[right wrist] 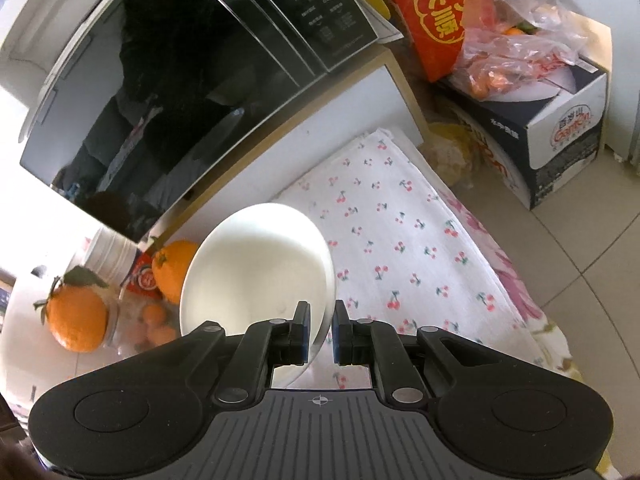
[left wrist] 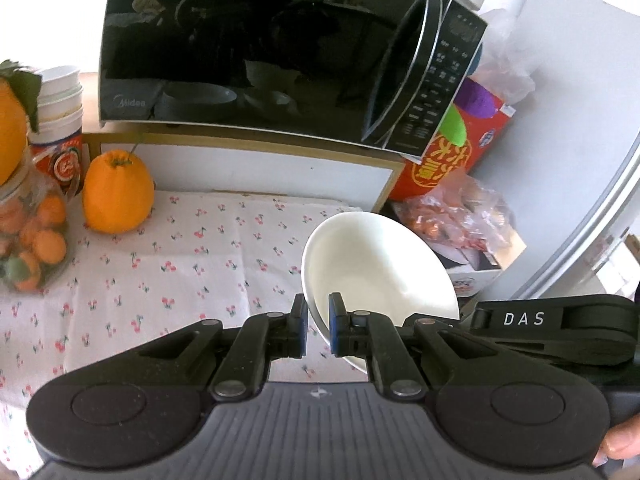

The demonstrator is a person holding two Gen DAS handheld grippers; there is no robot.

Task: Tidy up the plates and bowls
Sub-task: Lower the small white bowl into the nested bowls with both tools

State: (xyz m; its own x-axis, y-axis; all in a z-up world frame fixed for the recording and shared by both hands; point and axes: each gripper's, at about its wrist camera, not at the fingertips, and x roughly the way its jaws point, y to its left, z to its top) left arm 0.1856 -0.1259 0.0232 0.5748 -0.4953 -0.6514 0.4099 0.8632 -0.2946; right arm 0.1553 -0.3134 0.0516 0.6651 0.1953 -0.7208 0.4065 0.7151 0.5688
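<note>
**Setting: home kitchen / dining corner**

Domestic interior, not a lab or shop. Evidence:
- Black Midea microwave (left wrist: 260,52) on a low white cabinet (left wrist: 248,172) at the far side.
- Surface covered by a white cloth with a cherry print (left wrist: 168,264), household style.
- Food lying about: a large orange (left wrist: 118,192), a jar of small oranges (left wrist: 34,248) at left, stacked paper cups (left wrist: 60,120) behind it.
- Right side: red gift box with gold characters (right wrist: 440,12), plastic bag of fruit (right wrist: 504,52) on a cardboard carton (right wrist: 560,136).
- Pale tiled floor (right wrist: 600,260) at right.
- White ceramic bowl (left wrist: 380,264) present, ordinary tableware.
</note>
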